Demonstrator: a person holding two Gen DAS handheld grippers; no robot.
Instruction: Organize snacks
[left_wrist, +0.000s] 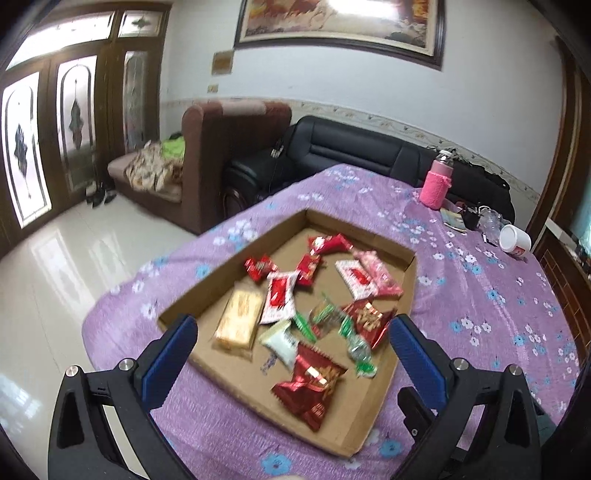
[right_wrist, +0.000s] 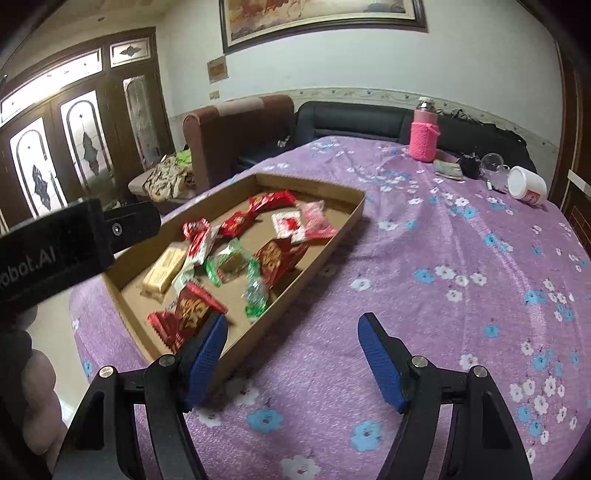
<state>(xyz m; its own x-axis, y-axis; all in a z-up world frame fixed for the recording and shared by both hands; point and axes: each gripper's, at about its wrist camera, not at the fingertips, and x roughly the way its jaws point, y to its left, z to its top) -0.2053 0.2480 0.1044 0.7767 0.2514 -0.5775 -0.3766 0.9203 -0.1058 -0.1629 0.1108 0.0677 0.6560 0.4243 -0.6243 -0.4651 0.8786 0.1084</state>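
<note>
Purple cloth (right_wrist: 424, 258) lies bare beside tray rim (right_wrist: 317, 258); both hand-held grippers (left_wrist: 293, 332) (right_wrist: 291, 328) gape apart.

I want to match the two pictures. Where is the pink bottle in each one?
Left wrist view: the pink bottle stands upper right, on the far edge of the purple tablecloth.
Right wrist view: the bottle is top, right of centre.
Shared landmark: the white cup lying right of it.

Left hand-held gripper (left_wrist: 291, 328), right hand-held gripper (right_wrist: 291, 332): black frames, ribbed blue pads (left_wrist: 417, 354), silver screws.
</note>
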